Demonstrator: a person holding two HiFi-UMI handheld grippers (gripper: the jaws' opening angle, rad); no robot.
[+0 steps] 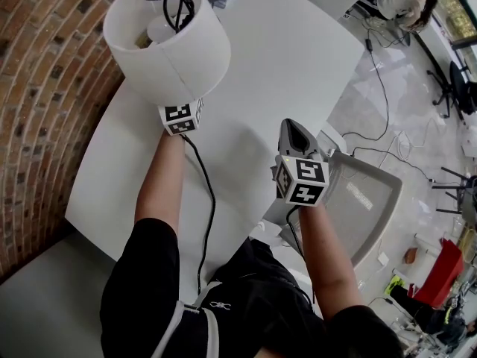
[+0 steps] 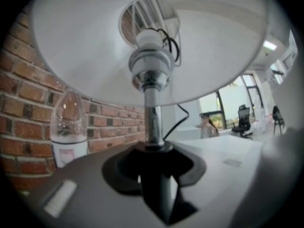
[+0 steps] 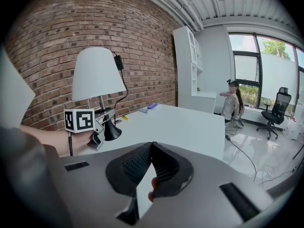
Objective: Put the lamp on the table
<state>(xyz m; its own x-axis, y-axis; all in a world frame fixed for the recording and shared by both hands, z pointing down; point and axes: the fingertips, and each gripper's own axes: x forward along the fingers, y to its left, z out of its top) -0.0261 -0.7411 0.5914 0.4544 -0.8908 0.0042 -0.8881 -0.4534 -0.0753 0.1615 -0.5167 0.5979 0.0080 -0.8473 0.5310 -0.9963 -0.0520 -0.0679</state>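
The lamp has a white shade (image 1: 168,43), a chrome stem (image 2: 152,118) and a black base (image 3: 112,133). It is upright at the table's (image 1: 276,66) near left part by the brick wall, and its base looks to be down on the top. My left gripper (image 2: 154,151) is shut on the stem low down, just above the base. In the head view only its marker cube (image 1: 181,116) shows, below the shade. My right gripper (image 1: 293,129) hovers over the table's near edge, well right of the lamp, its jaws shut on nothing.
The lamp's black cord (image 1: 209,200) trails off the near table edge, and a coil of it lies on the shade top (image 1: 175,2). A clear bottle (image 2: 69,127) stands by the brick wall. A grey chair (image 1: 369,200) is right of me. A person (image 3: 232,103) sits far off.
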